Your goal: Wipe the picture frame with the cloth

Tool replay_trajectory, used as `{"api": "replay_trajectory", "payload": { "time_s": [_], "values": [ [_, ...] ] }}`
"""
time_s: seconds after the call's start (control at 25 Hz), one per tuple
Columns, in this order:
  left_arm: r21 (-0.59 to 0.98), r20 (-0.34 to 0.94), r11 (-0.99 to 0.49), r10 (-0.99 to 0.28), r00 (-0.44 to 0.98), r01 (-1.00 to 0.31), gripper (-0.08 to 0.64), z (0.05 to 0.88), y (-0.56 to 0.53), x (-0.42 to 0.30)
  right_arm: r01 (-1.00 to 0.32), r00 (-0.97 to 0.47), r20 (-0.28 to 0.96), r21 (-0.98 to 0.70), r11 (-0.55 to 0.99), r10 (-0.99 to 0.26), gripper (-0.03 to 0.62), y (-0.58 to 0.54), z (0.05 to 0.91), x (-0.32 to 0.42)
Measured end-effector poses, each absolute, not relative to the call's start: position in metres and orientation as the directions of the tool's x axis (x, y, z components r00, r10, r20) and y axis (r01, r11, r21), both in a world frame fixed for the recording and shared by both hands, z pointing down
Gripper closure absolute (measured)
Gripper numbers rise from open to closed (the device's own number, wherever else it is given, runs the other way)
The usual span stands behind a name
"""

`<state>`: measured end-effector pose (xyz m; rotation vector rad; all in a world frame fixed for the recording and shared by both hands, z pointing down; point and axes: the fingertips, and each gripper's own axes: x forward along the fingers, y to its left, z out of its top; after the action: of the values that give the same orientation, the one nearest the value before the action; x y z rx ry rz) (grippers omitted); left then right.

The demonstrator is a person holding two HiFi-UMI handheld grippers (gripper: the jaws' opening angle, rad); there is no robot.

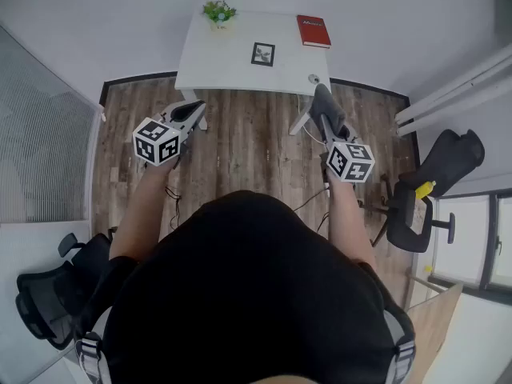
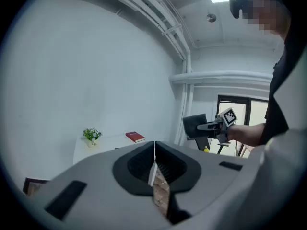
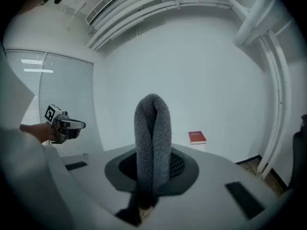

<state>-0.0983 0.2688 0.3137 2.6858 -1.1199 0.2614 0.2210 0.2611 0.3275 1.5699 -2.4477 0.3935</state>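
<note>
The picture frame (image 1: 262,54), small with a dark border, lies flat on the white table (image 1: 216,62) far ahead of both grippers. A grey folded cloth (image 3: 152,138) stands up from my right gripper (image 3: 151,178), which is shut on it. In the head view that cloth (image 1: 325,106) hangs over the wooden floor just short of the table's right front corner. My left gripper (image 1: 193,110) is held level at the left, short of the table's left front corner. Its jaws (image 2: 154,163) are shut with nothing between them. The left gripper's body hides the frame in its own view.
A small green plant (image 1: 218,11) stands at the table's back edge and a red book (image 1: 313,30) lies at its back right corner. Black office chairs stand at the right (image 1: 436,182) and the lower left (image 1: 56,294). A glass partition (image 1: 40,142) runs along the left.
</note>
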Motion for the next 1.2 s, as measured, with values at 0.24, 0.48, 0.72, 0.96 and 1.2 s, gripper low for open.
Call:
{"api": "replay_trajectory", "payload": {
  "time_s": [0.24,0.48,0.72,0.96,1.2],
  "values": [
    [0.118,0.271,-0.689,-0.671,0.690,-0.716,0.548,0.315,0.268,-0.082,-0.898,-0.436,0.312,-0.102,0.427,-0.844,0.551,0.250,0.324,0.227],
    [0.111,0.288,-0.668,-0.687,0.667,-0.736,0.548,0.319,0.266,-0.070,-0.886,-0.463,0.296,-0.121,0.448,-0.835,0.551,0.240,0.325,0.242],
    [0.107,0.296,-0.651,-0.701,0.649,-0.752,0.548,0.319,0.268,-0.051,-0.874,-0.486,0.271,-0.145,0.463,-0.831,0.551,0.234,0.324,0.266],
    [0.102,0.295,-0.645,-0.708,0.642,-0.757,0.548,0.321,0.271,-0.025,-0.861,-0.509,0.273,-0.150,0.486,-0.817,0.551,0.230,0.330,0.285],
    [0.102,0.316,-0.641,-0.704,0.636,-0.761,0.548,0.325,0.271,-0.022,-0.855,-0.519,0.277,-0.147,0.498,-0.809,0.551,0.226,0.336,0.288]
  ]
}}
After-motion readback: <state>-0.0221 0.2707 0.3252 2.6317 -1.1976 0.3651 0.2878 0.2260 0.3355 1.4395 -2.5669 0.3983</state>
